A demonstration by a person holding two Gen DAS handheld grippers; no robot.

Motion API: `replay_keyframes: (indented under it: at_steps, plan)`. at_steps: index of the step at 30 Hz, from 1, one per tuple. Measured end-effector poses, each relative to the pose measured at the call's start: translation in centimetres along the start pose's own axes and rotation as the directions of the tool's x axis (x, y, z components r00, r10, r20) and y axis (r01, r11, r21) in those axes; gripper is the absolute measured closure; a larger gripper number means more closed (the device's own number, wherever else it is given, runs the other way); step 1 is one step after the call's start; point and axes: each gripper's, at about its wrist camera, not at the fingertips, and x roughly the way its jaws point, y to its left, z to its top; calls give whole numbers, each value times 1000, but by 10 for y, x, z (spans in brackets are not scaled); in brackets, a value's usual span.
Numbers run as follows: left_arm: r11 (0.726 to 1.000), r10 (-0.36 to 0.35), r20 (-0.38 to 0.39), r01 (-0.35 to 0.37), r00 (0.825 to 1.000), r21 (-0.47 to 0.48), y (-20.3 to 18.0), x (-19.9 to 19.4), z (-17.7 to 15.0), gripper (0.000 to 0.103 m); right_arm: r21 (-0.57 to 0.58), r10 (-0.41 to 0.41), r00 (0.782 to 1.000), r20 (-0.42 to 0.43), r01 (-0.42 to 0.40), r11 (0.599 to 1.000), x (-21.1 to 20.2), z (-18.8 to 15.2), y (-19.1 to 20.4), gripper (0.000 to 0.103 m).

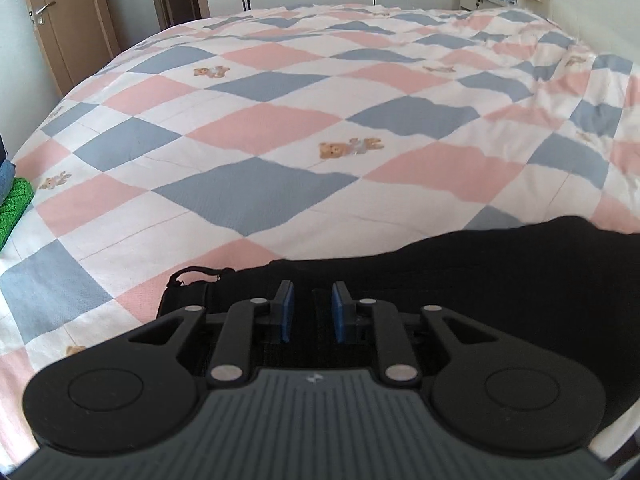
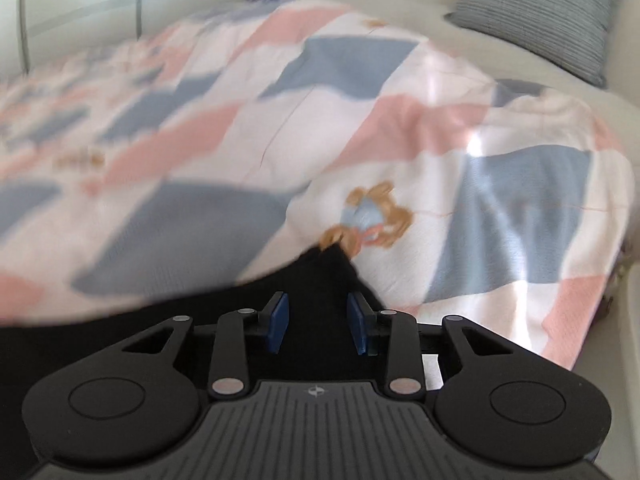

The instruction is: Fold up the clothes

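A black garment [image 1: 500, 280] lies on the checked pink, blue and white bedspread [image 1: 280, 120], along the near edge. My left gripper [image 1: 312, 312] sits over the garment's left end, beside a thin black loop [image 1: 192, 274]. Its blue pads [image 1: 287, 312] stand a little apart with black cloth between them. In the right wrist view the same black garment [image 2: 320, 280] runs under my right gripper [image 2: 318, 322], whose blue pads [image 2: 278, 322] are apart, with cloth below and between them. That view is motion-blurred.
A green knitted item [image 1: 14, 204] and something blue lie at the bed's left edge. A wooden door [image 1: 60, 20] and wardrobe fronts stand behind the bed. A grey striped pillow [image 2: 540, 12] rests at the bed's far right on a plain sheet.
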Motion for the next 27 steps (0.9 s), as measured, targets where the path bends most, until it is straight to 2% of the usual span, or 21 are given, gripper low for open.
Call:
replay_keyframes:
  at_steps: [4,7,9,11,14,16,17,18,20,21,22,24,25,27]
  plan:
    - [1000,-3,-38,3,999,6,0,10,-1,86,58,20,1000,-21,-19,998,-1,6,-14,65]
    - [1000,-13,-50,12,999,-17,3,19,-3,85,-3,21,1000,-9,-21,1000,13,19,-12,64]
    - [1000,-12,-49,12,999,-16,2,22,-4,85,-56,13,998,-57,-17,998,31,26,-8,63]
    - [1000,-8,-42,8,999,0,1,21,-6,85,-80,50,994,-94,-58,995,43,28,-8,84]
    - [1000,-10,-29,10,1000,1,3,19,-11,84,-125,128,992,24,-124,984,24,29,-9,86]
    - [1000,-10,-22,10,1000,-9,4,20,-13,84,-109,162,981,111,-150,983,9,28,-14,86]
    - [1000,-6,-21,5,1000,-7,3,21,-13,83,-85,159,980,116,-150,985,11,27,-17,86]
    - [1000,2,-19,-2,1000,1,1,22,-14,83,-59,154,981,114,-148,987,14,26,-21,86]
    - [1000,19,-17,-19,1000,24,-3,22,-13,83,-54,96,995,-20,-97,994,42,23,-20,86]
    - [999,25,-17,-24,1000,30,-4,21,-13,83,-74,69,997,-47,-72,995,51,21,-16,85]
    - [999,28,-17,-27,999,31,-4,19,-12,83,-99,43,997,-62,-49,994,59,19,-11,79]
    - [998,42,-13,-42,999,36,-4,15,-11,83,-82,-8,999,-32,5,997,57,25,-4,58]
    - [997,60,-3,-60,998,39,-5,11,-10,84,-51,-58,998,-3,58,997,52,28,-2,44]
    - [997,74,14,-75,997,32,-7,2,-10,87,-32,-93,993,78,95,995,32,32,1,42]
